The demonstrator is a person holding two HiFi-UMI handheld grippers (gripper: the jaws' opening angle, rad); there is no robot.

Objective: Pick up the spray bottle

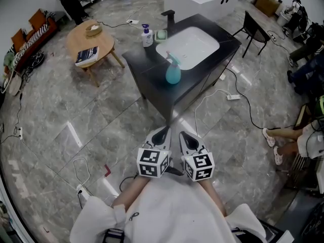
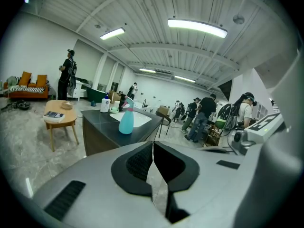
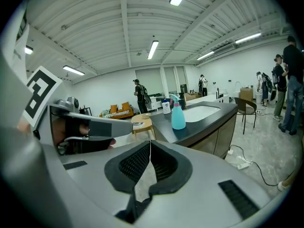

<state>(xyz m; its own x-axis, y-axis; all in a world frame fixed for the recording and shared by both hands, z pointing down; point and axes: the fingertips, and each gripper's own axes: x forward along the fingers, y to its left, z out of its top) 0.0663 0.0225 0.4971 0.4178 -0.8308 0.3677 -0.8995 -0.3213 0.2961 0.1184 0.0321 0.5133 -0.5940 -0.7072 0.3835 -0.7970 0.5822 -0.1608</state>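
The teal spray bottle [image 1: 173, 72] stands upright on the dark bench [image 1: 144, 65], at the sink's [image 1: 190, 47] near rim. Well short of it, the left gripper [image 1: 163, 131] and right gripper [image 1: 185, 135] hover side by side, jaws pressed together, empty.

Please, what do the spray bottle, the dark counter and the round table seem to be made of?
Spray bottle: probably plastic, teal, somewhat translucent and glossy. Counter: dark, smooth top with faint reflections, perhaps stone or laminate; the look leaves it open. Table: apparently wood, light tan, matte, on slanted legs.
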